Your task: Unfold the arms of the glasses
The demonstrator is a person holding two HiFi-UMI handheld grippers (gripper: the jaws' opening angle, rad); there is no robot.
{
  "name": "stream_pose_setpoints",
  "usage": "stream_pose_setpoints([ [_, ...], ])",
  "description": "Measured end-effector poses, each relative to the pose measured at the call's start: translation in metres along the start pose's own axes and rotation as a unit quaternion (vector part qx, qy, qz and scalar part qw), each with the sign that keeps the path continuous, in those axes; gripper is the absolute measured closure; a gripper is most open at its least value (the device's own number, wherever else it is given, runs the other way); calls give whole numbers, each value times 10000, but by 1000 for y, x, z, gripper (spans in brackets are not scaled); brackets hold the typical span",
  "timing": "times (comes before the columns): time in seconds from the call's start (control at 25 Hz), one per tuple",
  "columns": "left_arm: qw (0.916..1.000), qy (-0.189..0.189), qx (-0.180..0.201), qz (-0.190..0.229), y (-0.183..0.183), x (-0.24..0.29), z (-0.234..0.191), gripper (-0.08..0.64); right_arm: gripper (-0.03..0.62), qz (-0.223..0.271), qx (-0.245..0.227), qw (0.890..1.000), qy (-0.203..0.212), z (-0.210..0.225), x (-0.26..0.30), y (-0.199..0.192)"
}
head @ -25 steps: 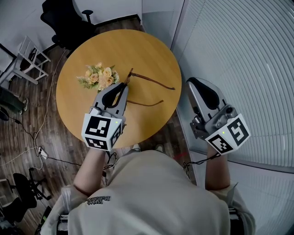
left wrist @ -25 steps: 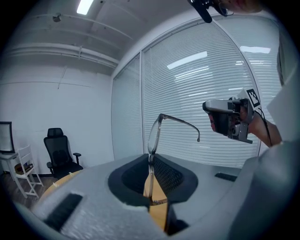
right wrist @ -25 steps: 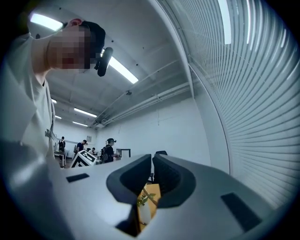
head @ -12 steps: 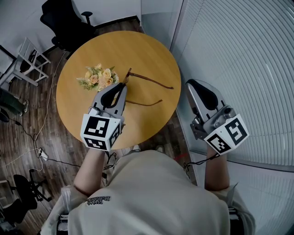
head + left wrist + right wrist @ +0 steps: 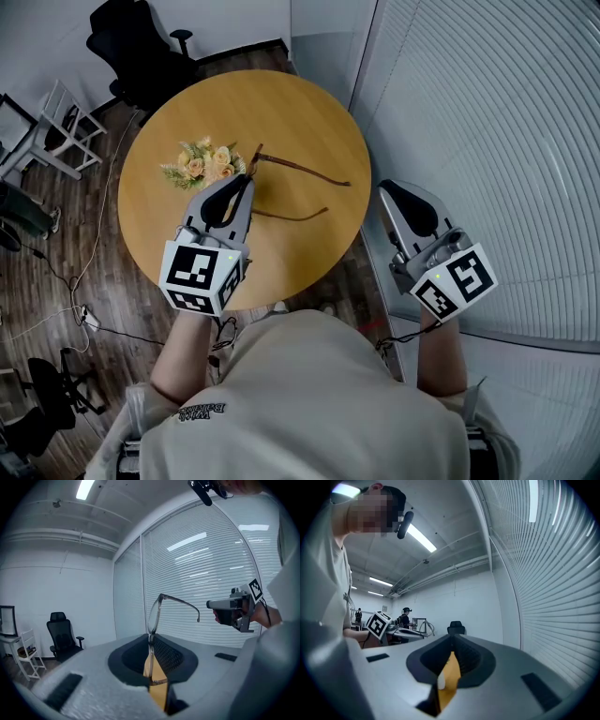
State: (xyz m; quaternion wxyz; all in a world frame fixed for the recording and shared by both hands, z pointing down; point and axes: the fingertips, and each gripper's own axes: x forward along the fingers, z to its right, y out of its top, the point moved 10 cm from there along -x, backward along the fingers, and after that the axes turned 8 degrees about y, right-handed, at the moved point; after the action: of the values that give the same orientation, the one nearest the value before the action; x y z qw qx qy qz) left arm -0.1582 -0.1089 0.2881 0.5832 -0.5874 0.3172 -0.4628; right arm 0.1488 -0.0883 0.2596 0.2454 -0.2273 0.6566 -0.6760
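The glasses (image 5: 300, 169) have thin brown arms, both swung out and pointing right over the round wooden table (image 5: 281, 103). My left gripper (image 5: 246, 180) is shut on the front frame, holding it on edge above the table. In the left gripper view the lens rim (image 5: 153, 616) rises from between the jaws and one arm (image 5: 180, 603) arcs to the right. My right gripper (image 5: 389, 187) hangs off the table's right edge beside the blinds. Its jaws stand together with nothing between them, apart from the glasses.
A small bunch of cream flowers (image 5: 202, 161) lies on the table just left of the glasses. White blinds (image 5: 487, 112) fill the right side. A black office chair (image 5: 141, 47) and a white chair (image 5: 52, 122) stand on the wooden floor beyond the table.
My right gripper has sunk a little beside the table. The left gripper keeps its hold on the glasses in about the same place.
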Motion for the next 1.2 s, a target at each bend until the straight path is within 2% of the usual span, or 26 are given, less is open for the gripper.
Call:
stream_pose_setpoints([
  [0.4, 10000, 15, -87, -36, -3, -7, 0, 514, 558, -312, 163, 9993, -104, -2, -7, -14],
  [1.2, 9999, 11, -116, -68, -5, -4, -1, 514, 558, -522, -48, 9985, -184, 2, -7, -14],
])
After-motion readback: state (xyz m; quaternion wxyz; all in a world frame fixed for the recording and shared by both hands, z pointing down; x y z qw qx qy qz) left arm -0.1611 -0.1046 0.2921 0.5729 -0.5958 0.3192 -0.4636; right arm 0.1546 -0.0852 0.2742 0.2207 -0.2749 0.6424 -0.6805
